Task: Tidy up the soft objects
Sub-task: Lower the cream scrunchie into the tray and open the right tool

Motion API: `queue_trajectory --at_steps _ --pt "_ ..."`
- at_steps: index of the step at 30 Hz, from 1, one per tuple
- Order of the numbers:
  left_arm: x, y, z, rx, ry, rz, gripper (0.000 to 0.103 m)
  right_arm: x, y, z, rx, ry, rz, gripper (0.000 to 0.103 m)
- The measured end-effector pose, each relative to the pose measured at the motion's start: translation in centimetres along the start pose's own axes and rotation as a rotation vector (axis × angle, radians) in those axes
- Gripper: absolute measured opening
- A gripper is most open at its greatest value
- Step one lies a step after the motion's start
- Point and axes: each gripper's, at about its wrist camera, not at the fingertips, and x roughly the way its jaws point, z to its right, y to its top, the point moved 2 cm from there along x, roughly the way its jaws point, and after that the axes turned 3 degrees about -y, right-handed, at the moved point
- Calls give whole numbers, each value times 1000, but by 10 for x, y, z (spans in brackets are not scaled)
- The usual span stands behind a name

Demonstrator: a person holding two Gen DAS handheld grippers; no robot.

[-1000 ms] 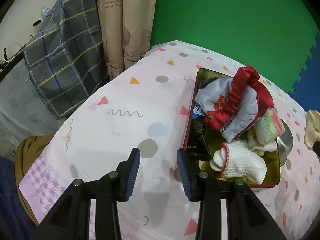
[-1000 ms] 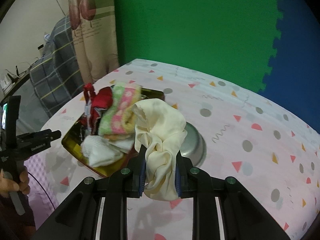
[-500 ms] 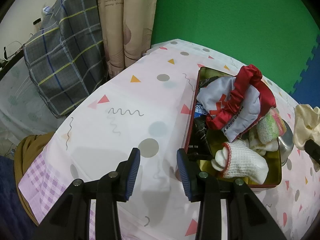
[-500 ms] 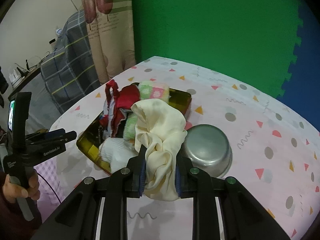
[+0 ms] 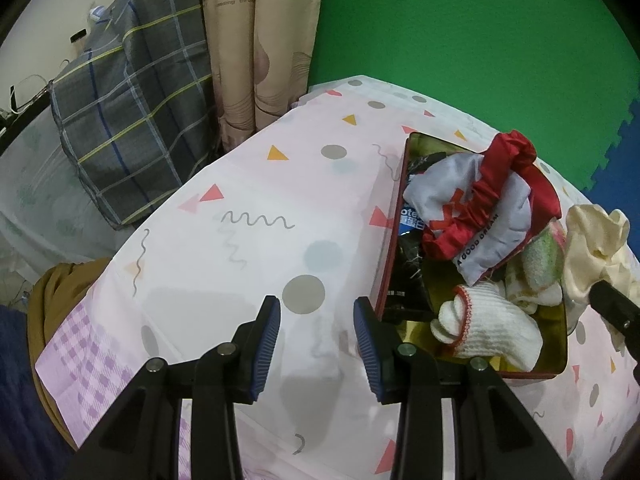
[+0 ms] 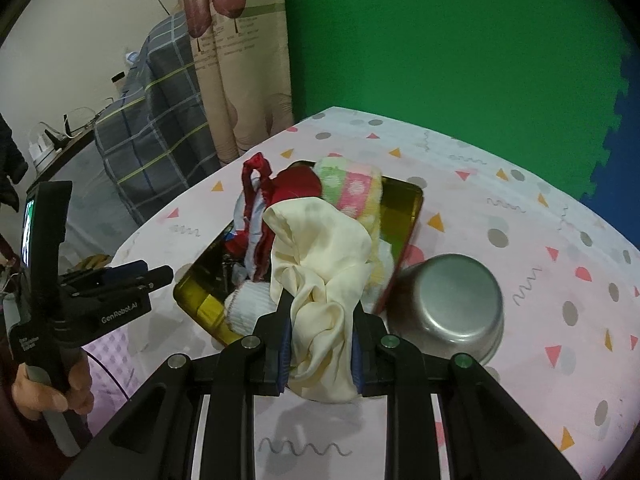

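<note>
My right gripper (image 6: 318, 344) is shut on a cream cloth (image 6: 320, 264) and holds it above the near end of a gold tin tray (image 6: 404, 208). The cloth also shows in the left wrist view (image 5: 592, 248). The tray (image 5: 390, 264) holds a grey pouch with red ruffled trim (image 5: 472, 208), a white knit sock (image 5: 492, 328), a green and pink towel (image 6: 352, 184) and dark packets. My left gripper (image 5: 316, 332) is open and empty over the tablecloth, left of the tray.
A steel bowl (image 6: 452, 300) lies upturned just right of the tray. The table has a pink patterned cloth (image 5: 248, 216). A plaid-covered object (image 5: 132, 120) and a curtain (image 5: 256, 40) stand beyond the table's left edge. A green wall is behind.
My right gripper has carried the cream cloth leftward, from over the steel bowl to over the tray's near end. My left gripper has stayed open in place.
</note>
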Motion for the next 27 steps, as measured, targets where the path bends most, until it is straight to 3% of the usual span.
queue_trajectory --at_steps 14,27 --pt "0 1 -3 -10 1 5 39 30 9 -13 2 45 -34 22" --pt "-8 -1 9 46 9 47 39 66 21 -17 -4 -19 -42 22"
